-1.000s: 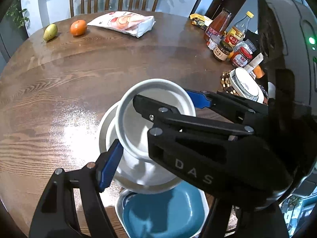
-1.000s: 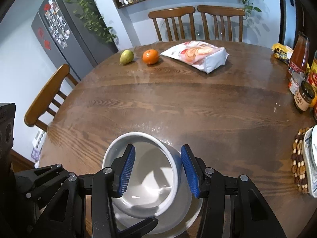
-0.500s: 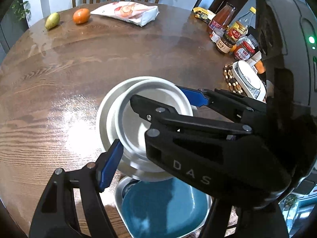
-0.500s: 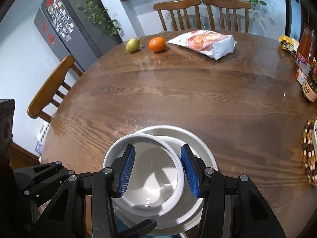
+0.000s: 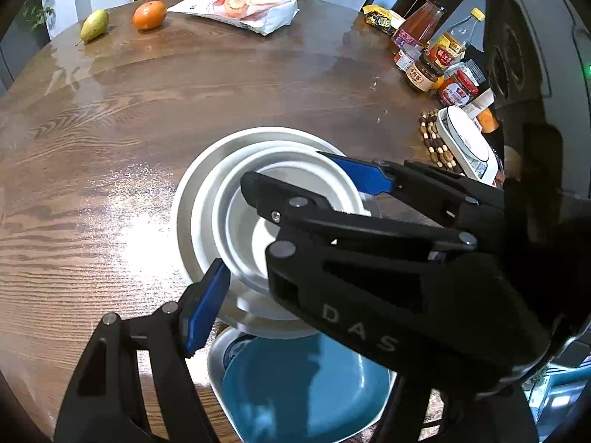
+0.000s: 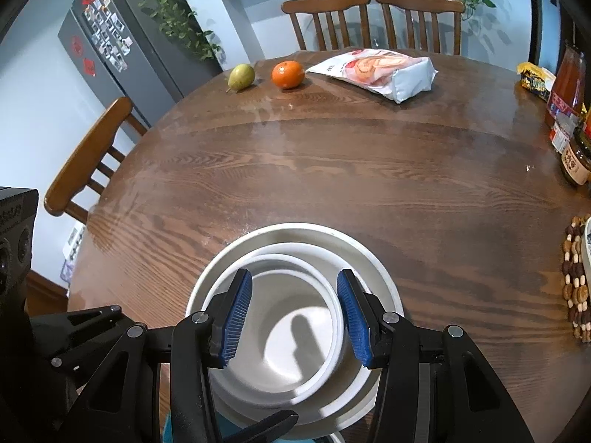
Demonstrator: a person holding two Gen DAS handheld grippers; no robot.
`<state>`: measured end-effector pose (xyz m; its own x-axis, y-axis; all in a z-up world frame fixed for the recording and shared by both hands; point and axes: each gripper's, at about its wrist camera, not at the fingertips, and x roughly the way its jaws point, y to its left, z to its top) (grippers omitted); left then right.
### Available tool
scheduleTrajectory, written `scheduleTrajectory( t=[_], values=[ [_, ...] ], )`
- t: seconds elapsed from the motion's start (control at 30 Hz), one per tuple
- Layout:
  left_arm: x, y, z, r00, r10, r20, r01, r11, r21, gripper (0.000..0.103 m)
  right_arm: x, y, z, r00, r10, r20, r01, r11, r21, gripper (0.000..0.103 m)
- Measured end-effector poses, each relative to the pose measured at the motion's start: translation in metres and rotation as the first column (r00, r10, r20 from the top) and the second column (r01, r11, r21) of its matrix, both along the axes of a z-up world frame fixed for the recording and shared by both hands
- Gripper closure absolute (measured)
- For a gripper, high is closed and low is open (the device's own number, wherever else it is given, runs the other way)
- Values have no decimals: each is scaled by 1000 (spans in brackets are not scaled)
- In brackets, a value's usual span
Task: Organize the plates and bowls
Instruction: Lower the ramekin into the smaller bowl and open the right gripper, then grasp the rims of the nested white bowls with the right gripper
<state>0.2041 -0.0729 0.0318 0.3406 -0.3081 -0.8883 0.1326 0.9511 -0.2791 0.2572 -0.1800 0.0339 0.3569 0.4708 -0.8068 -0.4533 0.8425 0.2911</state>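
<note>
A small white bowl (image 6: 291,328) sits nested inside a wider white bowl (image 6: 373,258) on the wooden table; both show in the left wrist view, the small bowl (image 5: 258,214) and the wide bowl (image 5: 195,184). My right gripper (image 6: 294,313) is open, its blue pads on either side of the small bowl's rim. My left gripper (image 5: 284,243) is open around the stacked bowls, with the right gripper's black body crossing its view. A blue plate (image 5: 303,387) lies in a steel dish below the bowls.
A pear (image 6: 241,76), an orange (image 6: 287,74) and a snack bag (image 6: 380,72) lie at the table's far side. Sauce jars and bottles (image 5: 432,59) stand at the right edge, beside a bead mat (image 5: 436,144) with a white dish. Chairs surround the table.
The small bowl, held tilted above the wide bowl before, has come down and now rests level inside it. The right pads stand apart from its rim. Both cameras moved back slightly.
</note>
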Motion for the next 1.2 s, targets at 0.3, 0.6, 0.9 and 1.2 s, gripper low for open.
scheduleTrajectory(
  t=[0.3, 0.6, 0.9, 1.2],
  values=[
    [-16, 8, 20, 993, -9, 119, 6, 1000, 25, 31, -7, -7, 9, 997, -24, 75, 23, 1000, 16, 45],
    [-22, 37, 24, 969, 54, 243, -66, 997, 44, 22, -2, -45, 14, 984, -156, 84, 138, 973, 185, 29],
    [1, 61, 24, 932, 116, 343, -133, 991, 26, 16, 4, -60, 3, 978, -206, 18, 192, 938, 288, 26],
    [17, 71, -14, 952, 141, 273, -132, 990, -50, 15, 14, -50, -14, 977, -208, -48, 213, 943, 254, 26]
  ],
)
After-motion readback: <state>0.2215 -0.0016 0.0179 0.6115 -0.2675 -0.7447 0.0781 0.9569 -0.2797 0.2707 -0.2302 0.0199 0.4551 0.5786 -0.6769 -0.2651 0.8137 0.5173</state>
